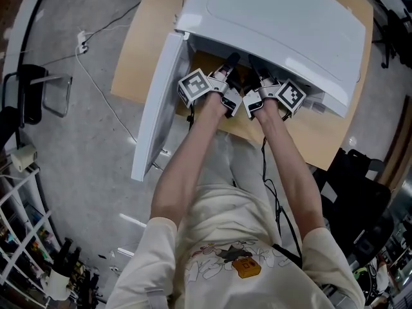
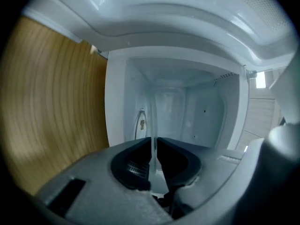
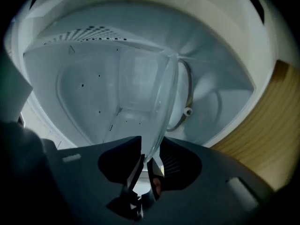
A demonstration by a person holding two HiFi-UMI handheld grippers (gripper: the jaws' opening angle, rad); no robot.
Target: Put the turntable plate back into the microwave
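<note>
While the left gripper [image 2: 153, 142] is clamped on the near rim of the clear round glass turntable plate [image 3: 159, 102], the right gripper [image 3: 150, 149] sits loose around it. Plate's mid-placement inside the white microwave [image 1: 277, 18], over the wheeled roller ring [image 3: 187, 97]. Next, I'd guess: lower it, centred, onto the ring.

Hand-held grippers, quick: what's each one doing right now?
Left hand-held gripper: closed on the turntable plate at its rim.
Right hand-held gripper: open; the plate's rim sits between its jaws, unclamped.
</note>
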